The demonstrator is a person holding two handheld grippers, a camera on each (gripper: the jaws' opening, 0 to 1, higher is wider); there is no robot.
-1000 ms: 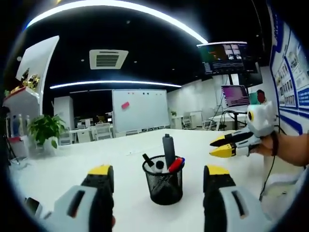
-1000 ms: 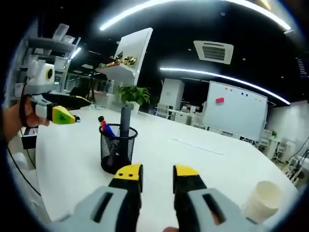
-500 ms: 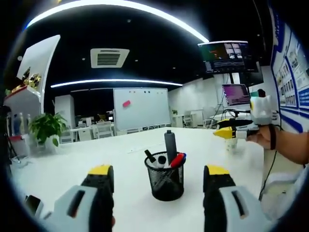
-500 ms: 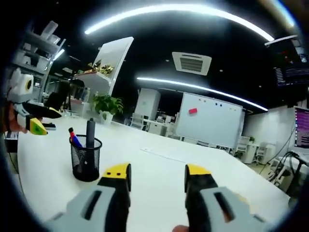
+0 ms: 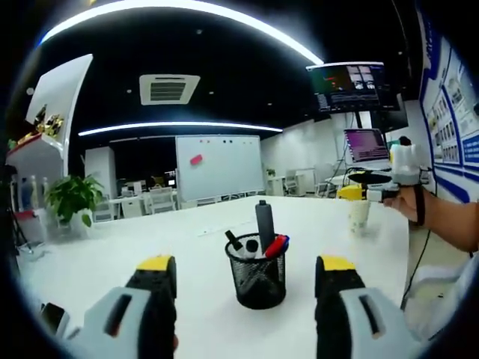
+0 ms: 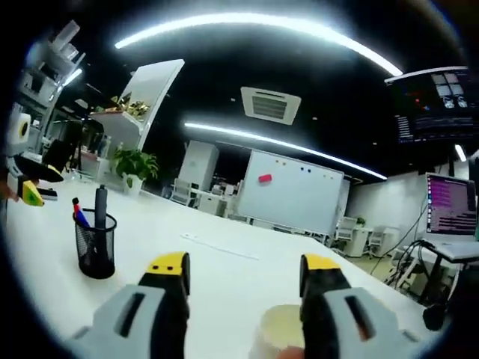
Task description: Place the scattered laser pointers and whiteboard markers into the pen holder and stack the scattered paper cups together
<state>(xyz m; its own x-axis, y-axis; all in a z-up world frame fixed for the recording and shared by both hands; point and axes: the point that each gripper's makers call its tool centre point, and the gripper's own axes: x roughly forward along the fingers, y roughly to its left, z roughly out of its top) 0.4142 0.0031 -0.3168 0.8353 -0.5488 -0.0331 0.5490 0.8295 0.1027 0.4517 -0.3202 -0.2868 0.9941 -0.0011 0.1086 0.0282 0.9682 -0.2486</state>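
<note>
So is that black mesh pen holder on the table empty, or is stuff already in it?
Not empty: the black mesh pen holder stands upright with several markers sticking out its top.

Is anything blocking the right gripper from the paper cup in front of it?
Nothing visible. In the right gripper view the paper cup sits low between the open jaws of the right gripper, with only bare white table around it. The pen holder stands well off to the side.
</note>
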